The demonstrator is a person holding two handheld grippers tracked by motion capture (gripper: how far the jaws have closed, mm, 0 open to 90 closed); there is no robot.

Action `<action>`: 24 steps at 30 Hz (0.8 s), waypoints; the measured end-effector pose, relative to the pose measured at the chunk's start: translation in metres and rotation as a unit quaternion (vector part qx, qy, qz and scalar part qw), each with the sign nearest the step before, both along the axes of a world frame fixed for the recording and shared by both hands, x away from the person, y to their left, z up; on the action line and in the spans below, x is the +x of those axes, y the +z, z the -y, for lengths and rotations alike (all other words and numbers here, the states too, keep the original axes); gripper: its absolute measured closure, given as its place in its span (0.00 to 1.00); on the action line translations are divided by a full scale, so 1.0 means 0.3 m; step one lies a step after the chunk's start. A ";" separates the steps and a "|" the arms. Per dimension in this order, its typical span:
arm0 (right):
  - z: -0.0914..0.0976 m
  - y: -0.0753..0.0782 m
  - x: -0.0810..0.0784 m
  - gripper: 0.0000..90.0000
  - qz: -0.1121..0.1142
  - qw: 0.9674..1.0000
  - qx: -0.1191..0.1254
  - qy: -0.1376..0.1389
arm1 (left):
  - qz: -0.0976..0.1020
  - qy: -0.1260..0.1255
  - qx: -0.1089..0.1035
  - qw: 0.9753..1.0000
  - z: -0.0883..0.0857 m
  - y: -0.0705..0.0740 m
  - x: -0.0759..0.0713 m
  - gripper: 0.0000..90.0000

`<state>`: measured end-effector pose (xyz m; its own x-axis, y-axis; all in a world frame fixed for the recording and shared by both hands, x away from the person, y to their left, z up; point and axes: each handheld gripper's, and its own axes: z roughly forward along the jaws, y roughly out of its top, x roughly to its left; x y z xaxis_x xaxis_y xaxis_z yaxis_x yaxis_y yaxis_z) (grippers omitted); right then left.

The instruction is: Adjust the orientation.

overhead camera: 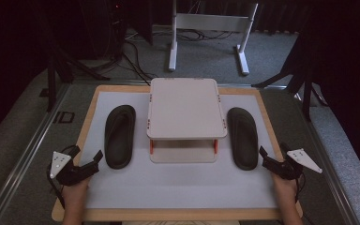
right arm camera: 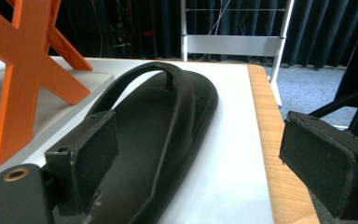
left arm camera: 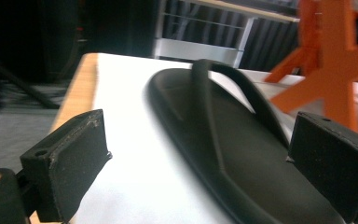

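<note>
Sandals (overhead camera: 119, 136) (overhead camera: 243, 137) just ahead of each hand-held gripper (overhead camera: 88, 164) (overhead camera: 268, 159), jaws apart, empty.

My left gripper (overhead camera: 86, 161) and right gripper (overhead camera: 266, 157) are black, each topped by a pale grey plate. Both flip-flops — the left flip-flop (overhead camera: 120, 135) and the right flip-flop (overhead camera: 243, 136) — are plain black. The little shelf (overhead camera: 186, 108) is white with orange legs — on a white mat (overhead camera: 178, 187) edged by light wood.

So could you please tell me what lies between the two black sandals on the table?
A small white two-tier rack with orange legs stands between the left sandal and the right sandal, apart from both, as the high view shows.
</note>
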<state>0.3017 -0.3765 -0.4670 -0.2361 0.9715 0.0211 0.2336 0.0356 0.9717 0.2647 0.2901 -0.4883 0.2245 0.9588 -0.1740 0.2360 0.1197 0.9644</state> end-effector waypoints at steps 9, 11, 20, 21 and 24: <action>-0.002 -0.002 0.004 0.12 -0.004 1.000 0.000 0.006 | 0.001 -0.012 0.001 1.000 0.002 0.003 -0.005 0.03; -0.001 -0.002 0.004 0.12 -0.004 1.000 0.000 0.006 | 0.001 -0.012 -0.002 1.000 0.000 0.005 -0.005 0.03; -0.003 -0.003 0.005 0.12 -0.007 1.000 0.002 0.008 | -0.028 -0.029 -0.006 0.999 -0.011 0.031 0.003 0.05; -0.003 -0.003 0.006 0.12 -0.007 1.000 0.002 0.009 | -0.036 -0.030 -0.004 0.999 -0.011 0.038 0.006 0.06; -0.001 -0.003 0.004 0.12 -0.007 1.000 0.006 0.010 | -0.052 -0.036 0.001 0.998 -0.012 0.056 0.015 0.06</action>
